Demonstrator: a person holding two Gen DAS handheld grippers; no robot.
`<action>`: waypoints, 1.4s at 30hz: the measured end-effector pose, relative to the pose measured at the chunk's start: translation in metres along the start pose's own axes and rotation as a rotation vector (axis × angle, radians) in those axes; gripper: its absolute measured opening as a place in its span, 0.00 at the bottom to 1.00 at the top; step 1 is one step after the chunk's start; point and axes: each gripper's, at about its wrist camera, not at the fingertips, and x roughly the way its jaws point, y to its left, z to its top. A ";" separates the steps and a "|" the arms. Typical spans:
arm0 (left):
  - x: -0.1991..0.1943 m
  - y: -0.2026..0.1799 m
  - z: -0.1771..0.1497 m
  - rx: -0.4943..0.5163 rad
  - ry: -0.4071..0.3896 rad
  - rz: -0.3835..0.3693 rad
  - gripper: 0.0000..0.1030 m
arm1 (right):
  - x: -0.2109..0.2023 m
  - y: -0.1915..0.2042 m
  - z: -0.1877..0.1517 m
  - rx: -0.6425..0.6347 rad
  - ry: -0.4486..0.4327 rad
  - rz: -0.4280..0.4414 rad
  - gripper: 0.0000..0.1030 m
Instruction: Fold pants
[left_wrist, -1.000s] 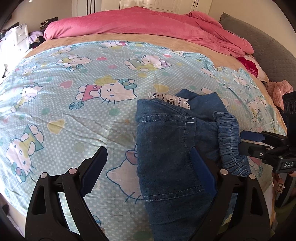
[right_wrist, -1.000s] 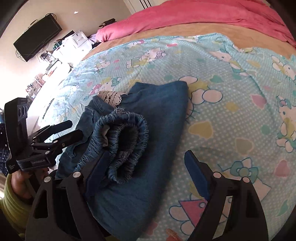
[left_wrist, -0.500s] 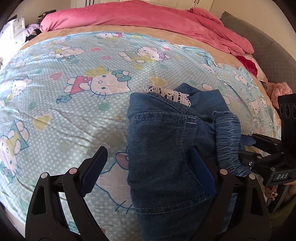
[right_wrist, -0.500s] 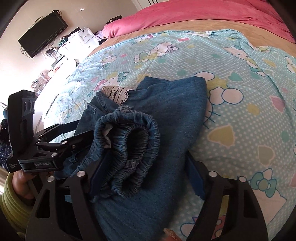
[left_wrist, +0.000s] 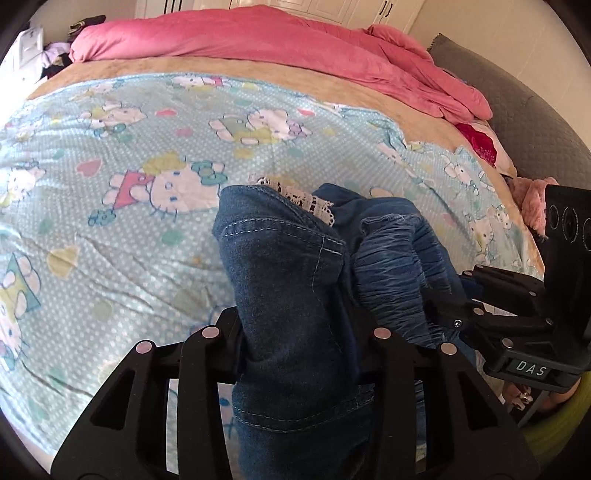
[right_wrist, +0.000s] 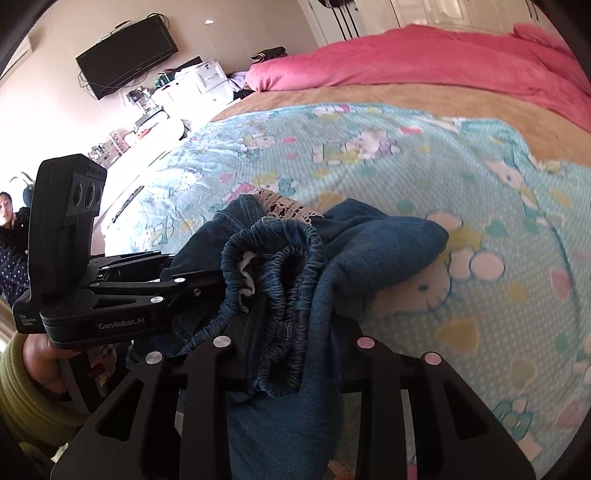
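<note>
Pants (left_wrist: 295, 295) of blue denim are lying bunched on the cartoon-cat bedsheet (left_wrist: 129, 221), lace trim (left_wrist: 306, 199) peeking out at the far end. Left gripper (left_wrist: 295, 343), lettered "GenRobot.AI" in the right wrist view, is closing on a stitched denim fold. Right gripper (right_wrist: 291, 347), tagged "DAS", is closing on the gathered elastic waistband (right_wrist: 280, 280).

Showing: one pair of denim pants (left_wrist: 295, 295), two grippers, one pink duvet (left_wrist: 258, 40), one patterned sheet (left_wrist: 129, 166), one wall television (right_wrist: 127, 55).

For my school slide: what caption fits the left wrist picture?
Left gripper closing its fingers on blue jeans over a cartoon-cat bedsheet.
</note>
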 end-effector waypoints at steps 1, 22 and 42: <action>-0.001 0.000 0.005 0.006 -0.004 0.006 0.30 | 0.000 0.000 0.005 -0.008 -0.007 -0.002 0.27; 0.016 0.016 0.081 0.056 -0.102 0.116 0.30 | 0.045 -0.018 0.087 -0.094 -0.057 -0.099 0.28; 0.032 0.030 0.066 0.038 -0.070 0.158 0.46 | 0.066 -0.052 0.069 -0.014 0.017 -0.290 0.68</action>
